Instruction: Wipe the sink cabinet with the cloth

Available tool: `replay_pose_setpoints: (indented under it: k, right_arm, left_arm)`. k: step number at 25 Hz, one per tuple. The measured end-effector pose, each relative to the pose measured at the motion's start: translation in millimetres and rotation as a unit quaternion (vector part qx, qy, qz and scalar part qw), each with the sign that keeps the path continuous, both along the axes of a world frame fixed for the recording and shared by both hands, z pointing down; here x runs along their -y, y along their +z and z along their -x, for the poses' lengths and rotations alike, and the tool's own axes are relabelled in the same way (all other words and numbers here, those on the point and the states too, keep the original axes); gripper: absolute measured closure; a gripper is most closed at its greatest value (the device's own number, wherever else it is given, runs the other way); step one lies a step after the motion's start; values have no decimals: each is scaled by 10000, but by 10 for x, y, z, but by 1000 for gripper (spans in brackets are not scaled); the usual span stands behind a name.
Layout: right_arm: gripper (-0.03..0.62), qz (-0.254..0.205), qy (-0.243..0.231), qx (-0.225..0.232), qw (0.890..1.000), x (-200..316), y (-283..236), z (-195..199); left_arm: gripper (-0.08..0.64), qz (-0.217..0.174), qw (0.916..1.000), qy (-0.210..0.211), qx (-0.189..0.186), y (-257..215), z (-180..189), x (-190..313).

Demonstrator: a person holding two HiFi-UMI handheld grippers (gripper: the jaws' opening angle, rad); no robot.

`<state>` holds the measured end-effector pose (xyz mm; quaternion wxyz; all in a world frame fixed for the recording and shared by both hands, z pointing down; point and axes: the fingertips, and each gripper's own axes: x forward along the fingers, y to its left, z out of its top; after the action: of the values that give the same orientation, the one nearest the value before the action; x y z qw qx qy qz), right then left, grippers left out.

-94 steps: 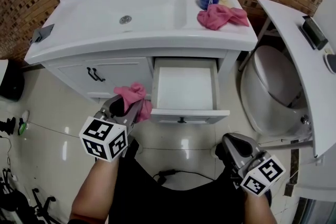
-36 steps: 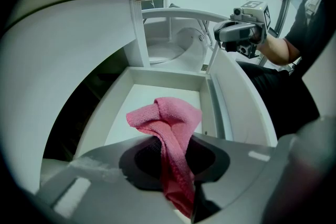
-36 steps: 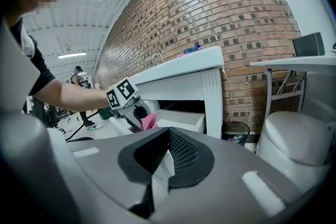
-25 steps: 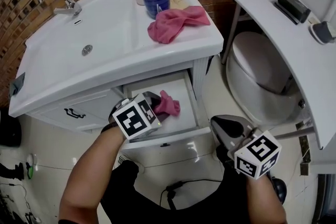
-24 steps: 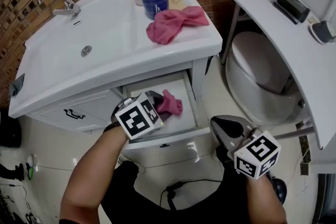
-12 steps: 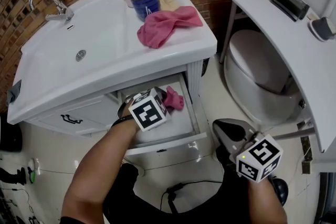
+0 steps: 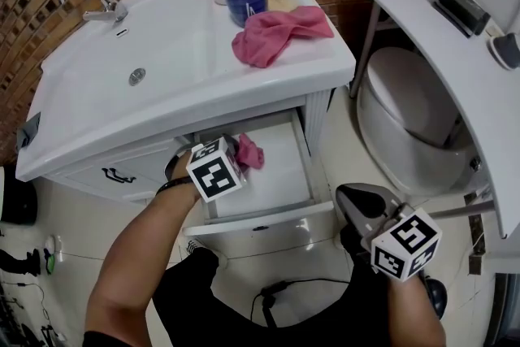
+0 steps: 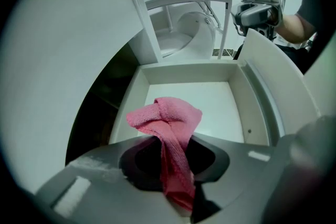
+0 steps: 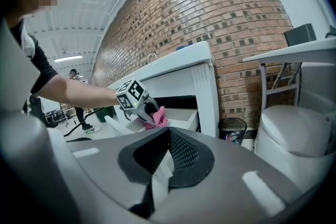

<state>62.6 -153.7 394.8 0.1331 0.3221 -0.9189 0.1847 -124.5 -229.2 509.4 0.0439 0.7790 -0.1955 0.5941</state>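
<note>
Under the basin of the sink cabinet [image 7: 268, 103], the open drawer [image 7: 280, 175] looks to be the part being wiped. The left gripper [image 7: 238, 152], jaws clenched on the pink cloth [image 7: 250, 152], holds it at the drawer's left side. The next move likely calls for a sweep across the drawer floor. The right gripper [image 7: 361, 203] hangs aside, jaws closed on nothing.

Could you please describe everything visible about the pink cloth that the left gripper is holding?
The pink cloth looks like soft terry, twisted into a narrow band with a folded, bunched free end. The left gripper is shut on the band. The bunched end pokes out over the floor of the open white drawer; whether it touches can't be told.
</note>
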Motion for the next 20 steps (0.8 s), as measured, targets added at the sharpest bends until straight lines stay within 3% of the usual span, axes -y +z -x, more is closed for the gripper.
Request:
replay_pose_setpoints:
  k: [12, 20]
  right_arm:
    - [586, -49, -7, -18, 10000, -87, -71, 15]
    - [586, -46, 47, 95, 9999, -108, -81, -33]
  left_arm:
    - [456, -148, 9990, -114, 401, -50, 262, -79]
    - [456, -891, 9948, 410, 270, -208, -434, 204]
